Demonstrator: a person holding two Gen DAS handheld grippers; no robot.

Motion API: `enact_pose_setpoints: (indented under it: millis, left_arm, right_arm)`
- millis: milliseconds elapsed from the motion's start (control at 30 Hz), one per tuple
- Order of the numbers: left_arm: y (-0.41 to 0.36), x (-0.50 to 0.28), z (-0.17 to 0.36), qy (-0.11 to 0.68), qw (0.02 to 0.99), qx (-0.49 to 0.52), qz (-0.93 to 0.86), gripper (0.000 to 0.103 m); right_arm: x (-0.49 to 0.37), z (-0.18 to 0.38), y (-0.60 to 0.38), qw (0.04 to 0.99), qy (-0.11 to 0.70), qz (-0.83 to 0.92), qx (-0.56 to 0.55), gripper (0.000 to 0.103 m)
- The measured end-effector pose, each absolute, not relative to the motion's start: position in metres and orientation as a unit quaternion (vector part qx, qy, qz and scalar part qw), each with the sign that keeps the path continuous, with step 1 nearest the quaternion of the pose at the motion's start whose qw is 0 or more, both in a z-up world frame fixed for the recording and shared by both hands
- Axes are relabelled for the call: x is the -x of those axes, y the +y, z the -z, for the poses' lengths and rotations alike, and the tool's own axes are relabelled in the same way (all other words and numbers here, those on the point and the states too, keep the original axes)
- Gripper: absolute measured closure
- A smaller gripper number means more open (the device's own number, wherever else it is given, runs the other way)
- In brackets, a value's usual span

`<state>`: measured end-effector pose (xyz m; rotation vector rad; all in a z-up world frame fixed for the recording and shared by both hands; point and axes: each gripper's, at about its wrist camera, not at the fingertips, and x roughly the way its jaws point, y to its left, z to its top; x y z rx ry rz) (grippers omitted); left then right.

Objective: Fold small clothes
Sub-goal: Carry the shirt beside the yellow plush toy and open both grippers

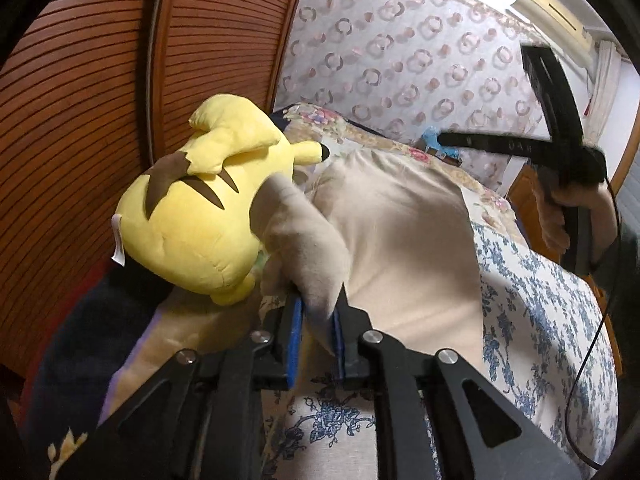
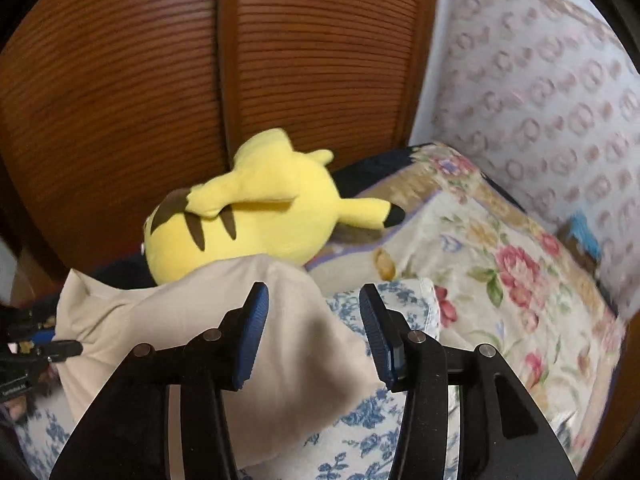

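We judge the step in hand to be carrying a pinched corner of the beige garment (image 1: pixel 400 232) across itself to make a fold, and to do it well we should keep that corner pulled gently taut, lift it only enough to clear the rest of the cloth, and lay it down edge to edge, not in a bunch. The garment lies spread on the bed (image 1: pixel 552 320), over the blue-flowered cover, with its far edge just beside the yellow plush toy (image 1: pixel 192 216); we would steer the fold away from that toy so the cloth does not snag on it. Our left hand-held gripper (image 1: pixel 316 336) has its blue pads (image 1: pixel 295 340) drawn nearly together and clamped on a gathered flap of the beige fabric, which rises between them and drapes forward. Our right hand-held gripper (image 2: pixel 314 332) stands with its jaws well apart, holding nothing; in its own view the left pad seems to sit over the beige cloth and the other over the flowered cover, though we cannot tell whether either touches. From the left wrist view it hangs raised above the bed, off the garment's right side.
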<state>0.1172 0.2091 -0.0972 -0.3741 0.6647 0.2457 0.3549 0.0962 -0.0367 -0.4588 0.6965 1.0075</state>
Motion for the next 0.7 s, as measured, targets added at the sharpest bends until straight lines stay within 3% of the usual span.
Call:
enact_pose_setpoints:
  millis: [167, 200, 367, 400, 433, 467, 600, 700]
  left_arm:
    - [0.215, -0.109, 0.086, 0.299, 0.928, 0.170, -0.142, 0.083]
    - [0.216, -0.109, 0.085, 0.298, 0.928, 0.169, -0.145, 0.083]
    - [0.222, -0.109, 0.081, 0.299, 0.929, 0.161, -0.147, 0.074]
    - [0.222, -0.109, 0.081, 0.299, 0.929, 0.159, -0.146, 0.067]
    - [0.222, -0.109, 0.080, 0.299, 0.930, 0.158, -0.145, 0.060]
    - [0.222, -0.109, 0.079, 0.299, 0.930, 0.157, -0.143, 0.059]
    - [0.214, -0.110, 0.075, 0.297, 0.935, 0.144, -0.131, 0.046]
    - [0.206, -0.114, 0.070, 0.300, 0.937, 0.129, -0.122, 0.045]
  right_arm:
    - [-0.360, 0.058, 0.087, 0.791, 0.350, -0.459, 0.205, 0.058]
    - [-0.363, 0.064, 0.086, 0.788, 0.361, -0.457, 0.201, 0.066]
    - [-0.376, 0.087, 0.084, 0.792, 0.389, -0.427, 0.198, 0.074]
    - [-0.380, 0.090, 0.082, 0.798, 0.388, -0.417, 0.199, 0.076]
    - [-0.383, 0.092, 0.081, 0.803, 0.388, -0.406, 0.199, 0.088]
    - [-0.388, 0.094, 0.078, 0.812, 0.389, -0.386, 0.198, 0.091]
    - [-0.396, 0.090, 0.063, 0.820, 0.394, -0.378, 0.173, 0.091]
    - [-0.386, 0.074, 0.050, 0.826, 0.376, -0.384, 0.168, 0.091]
